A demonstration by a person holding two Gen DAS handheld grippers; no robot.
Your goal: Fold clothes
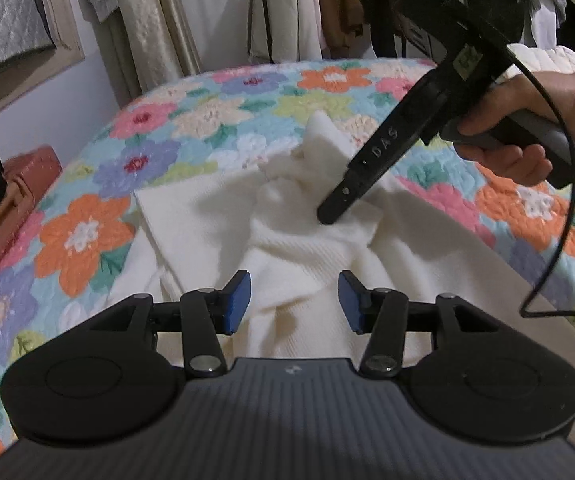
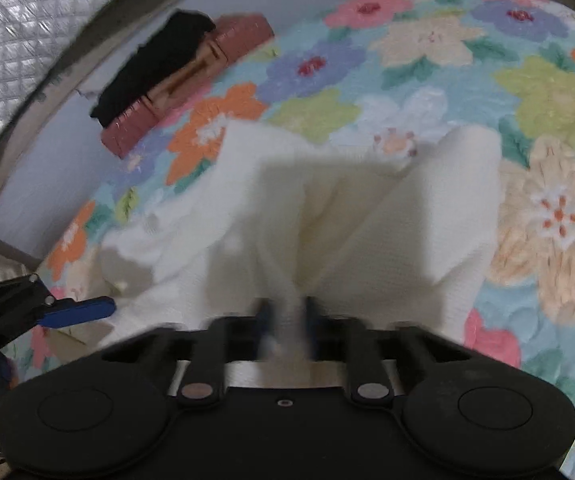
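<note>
A cream knitted garment (image 1: 287, 240) lies rumpled on a bed with a flowered quilt (image 1: 87, 184). In the left wrist view my left gripper (image 1: 294, 300) hovers just above the near part of the cloth, its blue pads apart with nothing pinched between them. The right gripper (image 1: 327, 216), held by a hand (image 1: 527, 120), comes down from the upper right with its fingertips in a bunched fold. In the right wrist view the right gripper (image 2: 287, 320) is shut on a gathered ridge of the cream garment (image 2: 367, 216), which fans out beyond the jaws. The left gripper's blue pad (image 2: 83, 316) shows at the left edge.
A reddish-brown case (image 2: 191, 80) with a black cloth (image 2: 155, 68) draped on it sits beside the bed by the wall. Hanging clothes (image 1: 327, 4) fill a rack behind the bed. A black cable (image 1: 555, 248) trails from the right gripper over the quilt.
</note>
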